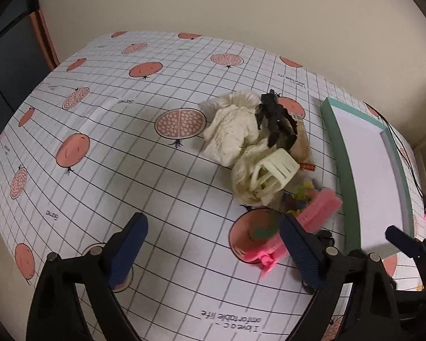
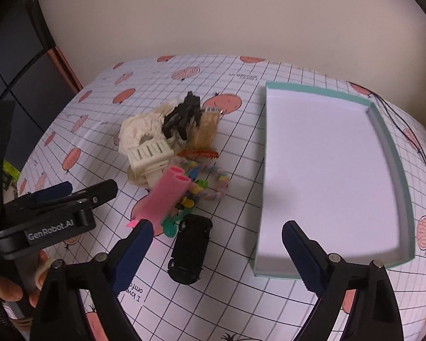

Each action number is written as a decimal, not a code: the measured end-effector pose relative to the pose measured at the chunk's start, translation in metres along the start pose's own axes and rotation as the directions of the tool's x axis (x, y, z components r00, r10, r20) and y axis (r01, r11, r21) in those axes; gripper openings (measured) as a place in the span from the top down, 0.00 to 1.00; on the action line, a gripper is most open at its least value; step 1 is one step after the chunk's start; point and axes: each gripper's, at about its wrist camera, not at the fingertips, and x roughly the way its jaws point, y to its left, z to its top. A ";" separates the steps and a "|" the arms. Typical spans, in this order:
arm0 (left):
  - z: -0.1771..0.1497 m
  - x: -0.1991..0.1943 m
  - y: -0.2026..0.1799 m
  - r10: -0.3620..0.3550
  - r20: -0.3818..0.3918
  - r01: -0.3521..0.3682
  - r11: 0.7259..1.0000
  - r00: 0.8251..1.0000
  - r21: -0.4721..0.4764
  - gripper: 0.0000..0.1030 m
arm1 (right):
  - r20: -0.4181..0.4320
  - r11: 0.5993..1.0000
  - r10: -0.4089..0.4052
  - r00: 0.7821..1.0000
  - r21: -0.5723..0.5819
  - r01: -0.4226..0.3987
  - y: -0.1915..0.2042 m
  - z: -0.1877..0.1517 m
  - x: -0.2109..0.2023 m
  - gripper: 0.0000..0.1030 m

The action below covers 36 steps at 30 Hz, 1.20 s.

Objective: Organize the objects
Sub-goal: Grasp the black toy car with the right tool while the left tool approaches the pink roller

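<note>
The teal box (image 2: 389, 147) lies toward the bench's (image 2: 241, 284) right edge, holding nothing. Left of it, mid-bench, sits the pile: cream scrunchie (image 2: 140, 130), cream claw clip (image 2: 150, 156), black clip (image 2: 184, 113), pink curler (image 2: 164, 196), black toy car (image 2: 190, 248). Both the left gripper (image 1: 213, 244) and right gripper (image 2: 217, 244) have fingers spread, gripping nothing. The bench's left half lies open.

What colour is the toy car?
Black toy car; it shows best in the right wrist view.
</note>
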 end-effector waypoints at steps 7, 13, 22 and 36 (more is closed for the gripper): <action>0.000 -0.003 -0.001 -0.043 0.012 0.043 0.999 0.999 -0.009 0.09 | -0.062 0.999 0.022 0.998 -0.028 -0.024 0.015 -0.005 0.021 0.21; -0.002 0.005 -0.011 -0.064 -0.010 0.064 0.998 0.998 0.016 0.10 | -0.114 0.999 0.018 0.993 -0.048 -0.024 0.018 -0.010 0.036 0.26; -0.007 0.010 -0.030 -0.080 -0.025 0.082 0.994 0.996 0.068 0.10 | -0.161 0.999 0.040 0.986 -0.024 -0.044 0.011 -0.012 0.045 0.53; -0.018 0.020 -0.055 -0.143 -0.071 0.149 0.984 0.987 0.098 0.35 | -0.172 0.997 0.075 0.982 0.004 -0.075 0.004 -0.014 0.044 0.66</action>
